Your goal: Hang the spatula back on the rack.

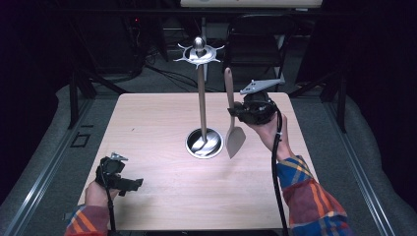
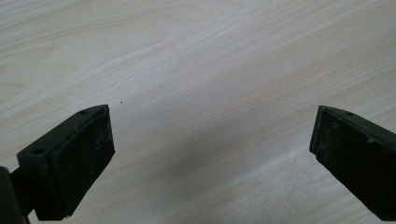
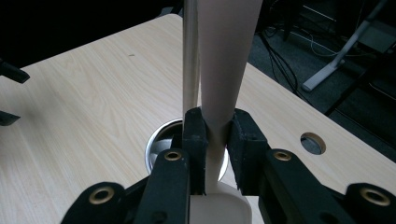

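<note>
- Right gripper: jaws pinch the neck of a beige plastic spatula, held upright just beside the tall metal utensil stand.
- Left gripper: jaws spread, over the pale wooden table.

Both sleeves were plaid in red, blue and yellow. The left gripper and right gripper were black, each trailing a black cable. A grey three-cornered plate topped the right one; brass-coloured screws showed on its jaw arms.
</note>
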Demonstrator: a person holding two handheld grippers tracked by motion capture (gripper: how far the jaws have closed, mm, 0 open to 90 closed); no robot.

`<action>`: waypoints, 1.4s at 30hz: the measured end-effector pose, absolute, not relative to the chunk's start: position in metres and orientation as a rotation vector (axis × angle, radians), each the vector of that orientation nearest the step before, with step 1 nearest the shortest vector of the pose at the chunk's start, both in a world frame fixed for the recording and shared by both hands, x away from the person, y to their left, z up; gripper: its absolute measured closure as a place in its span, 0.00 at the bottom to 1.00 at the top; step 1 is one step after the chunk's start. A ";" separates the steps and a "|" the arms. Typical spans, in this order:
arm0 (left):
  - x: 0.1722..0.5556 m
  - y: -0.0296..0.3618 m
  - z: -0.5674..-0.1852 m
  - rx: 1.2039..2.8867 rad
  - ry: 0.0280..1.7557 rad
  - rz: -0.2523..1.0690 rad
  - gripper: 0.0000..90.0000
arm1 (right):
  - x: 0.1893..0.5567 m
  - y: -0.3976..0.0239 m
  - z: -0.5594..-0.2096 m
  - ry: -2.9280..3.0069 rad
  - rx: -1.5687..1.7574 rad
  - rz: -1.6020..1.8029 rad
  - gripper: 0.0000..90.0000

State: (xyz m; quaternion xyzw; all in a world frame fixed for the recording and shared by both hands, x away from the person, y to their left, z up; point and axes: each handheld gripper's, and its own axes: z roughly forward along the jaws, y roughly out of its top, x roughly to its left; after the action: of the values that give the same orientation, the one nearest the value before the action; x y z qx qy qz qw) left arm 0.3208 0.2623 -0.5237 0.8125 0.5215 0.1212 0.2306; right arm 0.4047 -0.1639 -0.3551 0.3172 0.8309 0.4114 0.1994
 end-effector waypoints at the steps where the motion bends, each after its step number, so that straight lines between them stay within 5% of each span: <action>1: 0.321 0.262 -0.524 2.234 1.434 0.334 0.00 | 0.405 -0.164 -0.353 2.322 0.884 1.152 0.86; 42: 0.320 0.262 -0.524 2.240 1.431 0.329 0.00 | 0.421 -0.155 -0.337 2.343 0.875 1.136 0.86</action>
State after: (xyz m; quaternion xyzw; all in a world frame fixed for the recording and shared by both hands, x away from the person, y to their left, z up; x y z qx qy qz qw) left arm 0.3203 0.2622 -0.5237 0.8140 0.5201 0.1195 0.2294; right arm 0.4206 -0.1551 -0.3370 0.3123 0.8364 0.4057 0.1958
